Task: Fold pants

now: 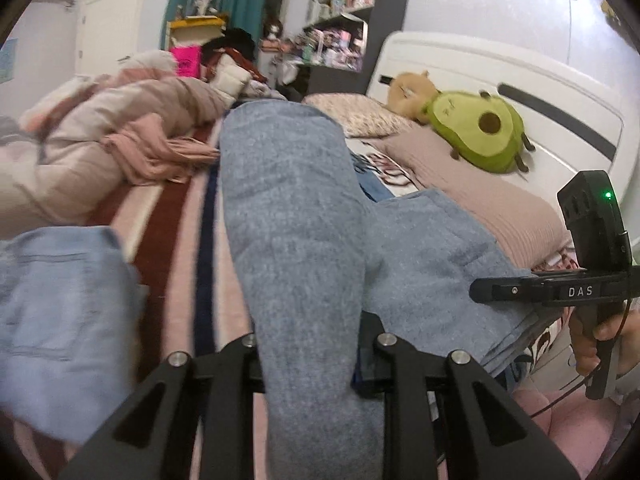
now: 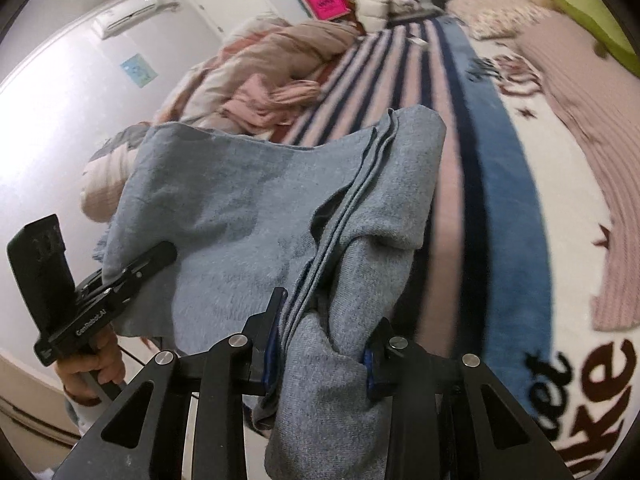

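The left gripper [image 1: 308, 360] was clamped on a band of the grey-blue knit pants [image 1: 296, 216], the fabric running up between its fingers and stretching away over the striped blanket [image 1: 176, 208] of the bed. In the right wrist view the right gripper [image 2: 320, 344] was likewise closed on a bunched, layered edge of the pants [image 2: 248, 216], blue pads [image 2: 368, 364] pressing the cloth from both sides. The pants hung lifted between the two tools, above the near edge of the bed, with a broad panel spread toward the left gripper [image 2: 132, 272] seen at the left of that view. A hand [image 2: 96, 364] gripped that tool's handle.

Folded light denim [image 1: 60, 312] lay at the bed's near left. A rumpled pink duvet [image 1: 120, 120] was heaped along the far left side. An avocado plush [image 1: 476, 128] and a brown plush [image 1: 412, 90] rested by the white headboard [image 1: 520, 76], beside a patterned pillow [image 1: 352, 114].
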Demonstrator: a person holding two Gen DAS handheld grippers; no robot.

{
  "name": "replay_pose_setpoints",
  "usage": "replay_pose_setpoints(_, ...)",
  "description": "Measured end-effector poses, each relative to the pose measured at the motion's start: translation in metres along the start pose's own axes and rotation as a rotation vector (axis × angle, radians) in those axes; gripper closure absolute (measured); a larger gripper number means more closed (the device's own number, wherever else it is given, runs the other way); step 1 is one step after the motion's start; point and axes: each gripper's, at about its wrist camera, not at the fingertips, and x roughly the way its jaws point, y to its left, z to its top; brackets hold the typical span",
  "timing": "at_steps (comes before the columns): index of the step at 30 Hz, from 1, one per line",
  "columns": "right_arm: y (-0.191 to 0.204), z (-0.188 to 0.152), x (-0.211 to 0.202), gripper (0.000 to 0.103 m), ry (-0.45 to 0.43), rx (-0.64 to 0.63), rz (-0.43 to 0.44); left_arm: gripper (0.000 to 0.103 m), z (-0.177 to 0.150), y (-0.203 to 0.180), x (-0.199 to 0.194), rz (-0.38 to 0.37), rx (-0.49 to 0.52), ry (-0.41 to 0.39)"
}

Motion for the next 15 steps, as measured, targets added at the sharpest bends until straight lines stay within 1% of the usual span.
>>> replay_pose_setpoints(5,0.058,0.015,0.02,0.077,0.005,-0.06,0.047,0.084,0.004,0.052,-0.046,0.062,-0.049,-0.043)
replay_pose_setpoints(7,0.089,0.025,0.034,0.077,0.008,-0.09,0.082,0.084,0.008,0.074,-0.062,0.091,-0.069,-0.053)
replay_pose_setpoints(11,0.137,0.041,0.061,0.077,0.012,-0.135,0.135,0.084,0.021,0.127,-0.091,0.155,-0.084,-0.043)
replay_pose_setpoints(13,0.164,0.051,0.08,0.077,0.019,-0.141,0.182,0.084,0.027,0.152,-0.1,0.183,-0.108,-0.031)
replay_pose_setpoints(15,0.185,0.056,0.093,0.077,0.022,-0.152,0.208,0.084,0.034,0.18,-0.109,0.219,-0.131,-0.019)
